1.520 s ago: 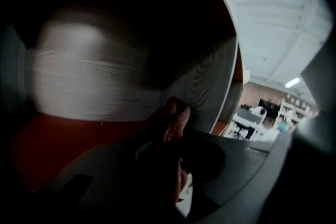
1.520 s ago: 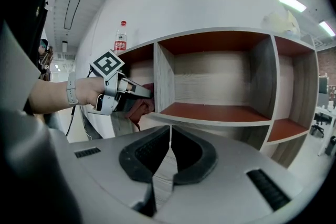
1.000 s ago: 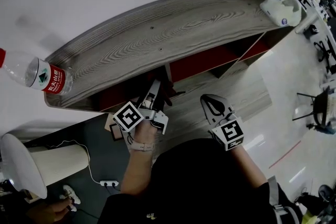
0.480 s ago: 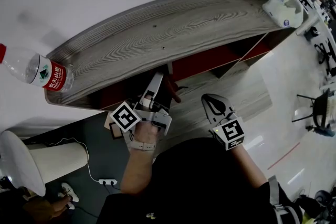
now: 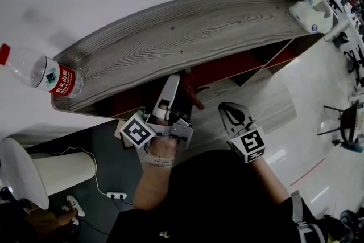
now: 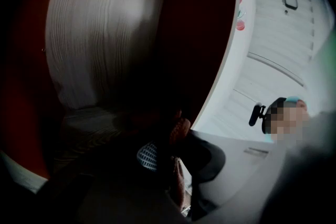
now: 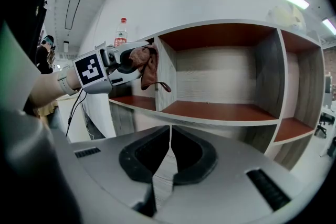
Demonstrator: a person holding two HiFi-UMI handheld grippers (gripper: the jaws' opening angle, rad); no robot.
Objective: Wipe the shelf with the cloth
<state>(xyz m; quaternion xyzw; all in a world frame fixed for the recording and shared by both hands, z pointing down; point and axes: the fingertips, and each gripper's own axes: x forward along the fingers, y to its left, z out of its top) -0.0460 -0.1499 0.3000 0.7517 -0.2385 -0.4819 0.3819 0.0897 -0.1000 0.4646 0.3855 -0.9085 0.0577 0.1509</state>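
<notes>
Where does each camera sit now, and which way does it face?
Head view: on the head, looking down on the shelf; left gripper, right gripper, forearms show.
Left gripper view: faces into a dark compartment; jaws shut on the cloth.
Right gripper view: faces the shelf front; own jaws together, empty.
Shared: head and right gripper views show the left gripper holding the cloth.

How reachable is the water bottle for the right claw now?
Probably not: the water bottle stands far left on the shelf, beyond the left claw and cloth; the right claw is shut.
</notes>
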